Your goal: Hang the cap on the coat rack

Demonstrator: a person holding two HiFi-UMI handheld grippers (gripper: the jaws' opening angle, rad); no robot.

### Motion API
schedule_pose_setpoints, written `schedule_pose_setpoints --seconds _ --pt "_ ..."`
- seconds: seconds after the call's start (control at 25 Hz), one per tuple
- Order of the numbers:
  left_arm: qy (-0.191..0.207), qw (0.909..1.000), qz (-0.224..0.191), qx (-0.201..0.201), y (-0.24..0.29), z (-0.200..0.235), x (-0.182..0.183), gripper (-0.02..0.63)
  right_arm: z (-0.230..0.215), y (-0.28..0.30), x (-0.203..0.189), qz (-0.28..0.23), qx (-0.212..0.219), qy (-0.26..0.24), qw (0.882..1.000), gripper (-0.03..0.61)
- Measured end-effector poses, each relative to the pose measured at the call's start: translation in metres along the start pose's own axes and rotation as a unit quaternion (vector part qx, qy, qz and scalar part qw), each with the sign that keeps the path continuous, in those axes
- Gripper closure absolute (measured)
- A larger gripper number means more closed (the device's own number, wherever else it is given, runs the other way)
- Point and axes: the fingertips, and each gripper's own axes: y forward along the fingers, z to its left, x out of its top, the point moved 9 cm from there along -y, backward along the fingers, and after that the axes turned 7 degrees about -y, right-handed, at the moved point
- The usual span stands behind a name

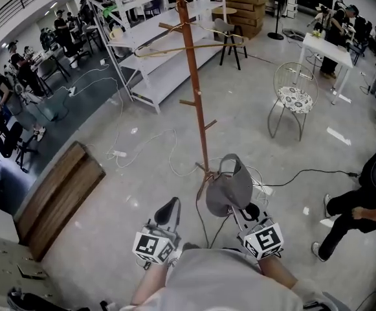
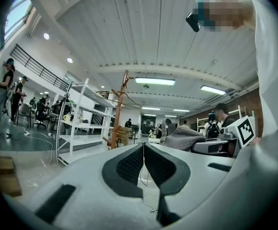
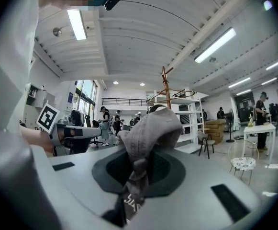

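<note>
A: How does the right gripper (image 3: 141, 169) stand?
B: Its jaws are almost together and they pinch the cloth of the grey cap (image 3: 150, 128). The cap rises out of them, with its strap loop on top.
A: And the left gripper (image 2: 143, 163)?
B: It is pressed together on nothing, and it is held low beside the right one.
A: Where is the cap from the coat rack (image 1: 194, 76)?
B: It is in front of the rack, on the person's side, and does not touch it. The pole stands upright straight ahead of the cap, and the short pegs (image 1: 209, 124) stick out sideways from it.
A: So which hand does the hanging?
B: The right one, probably. It must go forward and up until the loop is over a peg
</note>
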Motion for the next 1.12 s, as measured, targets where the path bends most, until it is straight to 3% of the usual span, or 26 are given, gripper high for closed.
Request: schedule_pose_setpoints --seconds 0.4,0.72,1.12 --pt "-0.002 1.0 0.003 -0.004 0.047 0.038 -0.002 0.603 -0.028 0.045 -0.011 0.005 -0.003 0.0 1.0 0.538" --pt "-0.007 0.9988 0.014 -0.046 0.124 0.121 0.01 0.603 -0.045 0.132 -0.014 0.008 -0.025 -0.014 1.0 0.538" --pt "0.01 0.9929 0.036 -0.113 0.19 0.222 0.033 0.603 -0.051 0.228 -0.01 0.011 -0.091 -0.011 0.996 0.537"
